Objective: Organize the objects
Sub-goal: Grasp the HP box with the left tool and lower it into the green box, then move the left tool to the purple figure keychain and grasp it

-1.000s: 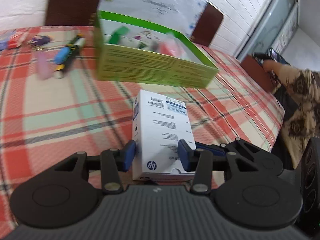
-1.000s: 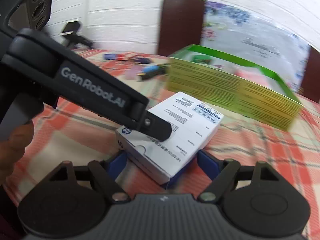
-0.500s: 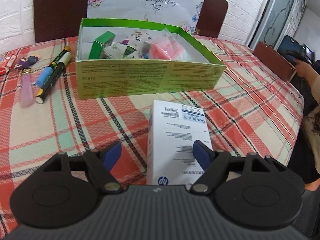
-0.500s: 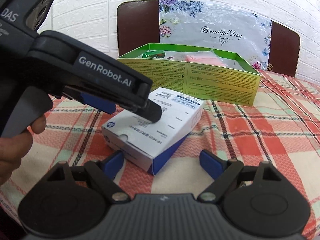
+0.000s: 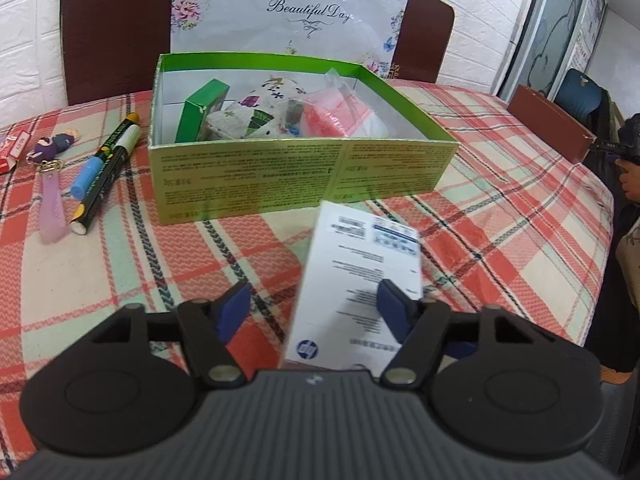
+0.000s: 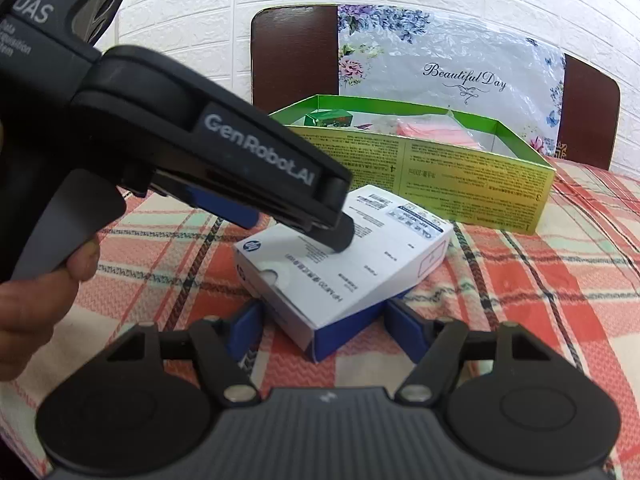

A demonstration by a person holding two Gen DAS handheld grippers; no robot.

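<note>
White carton (image 6: pixel 360 256) loose between just-closing but parted fingers of left gripper (image 5: pixel 316 304) and right gripper (image 6: pixel 326 320), green box (image 5: pixel 280 176) rim close.

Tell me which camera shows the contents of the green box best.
The left wrist view: it looks down into the green box, showing a small green carton and pink packet. The right wrist view sees mostly its outer wall.

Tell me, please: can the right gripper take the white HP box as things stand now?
Probably yes. The white HP box lies between the right gripper fingers, which have been closing. Only the left gripper, resting on the box's top, crowds it.
</note>
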